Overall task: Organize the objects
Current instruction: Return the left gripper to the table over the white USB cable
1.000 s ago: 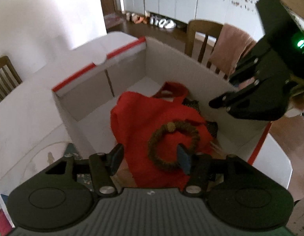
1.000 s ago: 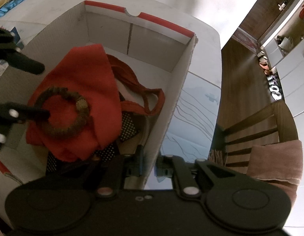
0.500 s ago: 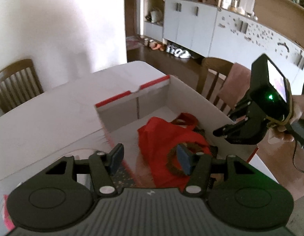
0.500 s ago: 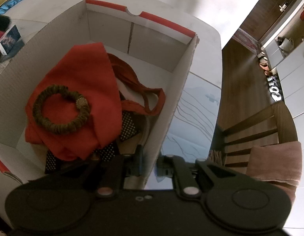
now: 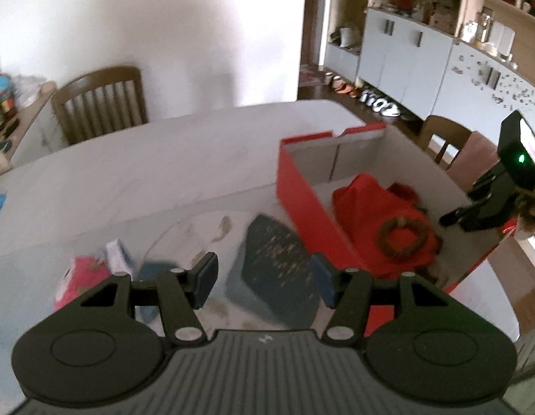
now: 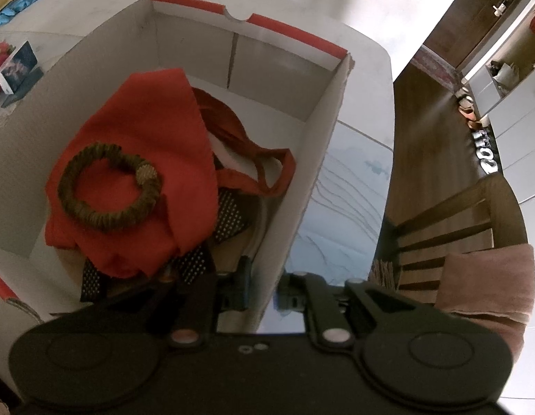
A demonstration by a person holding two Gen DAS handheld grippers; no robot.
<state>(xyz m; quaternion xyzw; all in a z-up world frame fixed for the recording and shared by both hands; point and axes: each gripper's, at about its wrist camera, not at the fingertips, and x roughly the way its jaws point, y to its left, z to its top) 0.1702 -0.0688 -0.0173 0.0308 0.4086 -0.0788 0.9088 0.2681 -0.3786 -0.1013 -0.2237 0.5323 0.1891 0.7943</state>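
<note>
A red-and-white cardboard box point(image 6: 322, 128) point(image 5: 302, 193) stands on the white table. Inside lies a red cloth bag point(image 6: 139, 131) point(image 5: 367, 207) with a brown woven ring point(image 6: 108, 186) point(image 5: 402, 238) on top. My right gripper point(image 6: 264, 287) is shut on the box's near wall, one finger inside and one outside; it also shows in the left wrist view point(image 5: 475, 214). My left gripper point(image 5: 264, 280) is open and empty, outside the box, above a dark blue speckled item point(image 5: 278, 269) on the table.
Left of the box lie a pink item point(image 5: 77, 276), a small white-and-blue box point(image 5: 120, 256) and a picture card point(image 6: 15, 69). Dark polka-dot fabric point(image 6: 226, 221) lies under the red bag. Wooden chairs point(image 5: 101, 100) point(image 6: 450, 228) stand around the table.
My left gripper has pulled up and back out of the box and swung left, leaving the brown ring on the red bag. My right gripper has held the box wall without moving.
</note>
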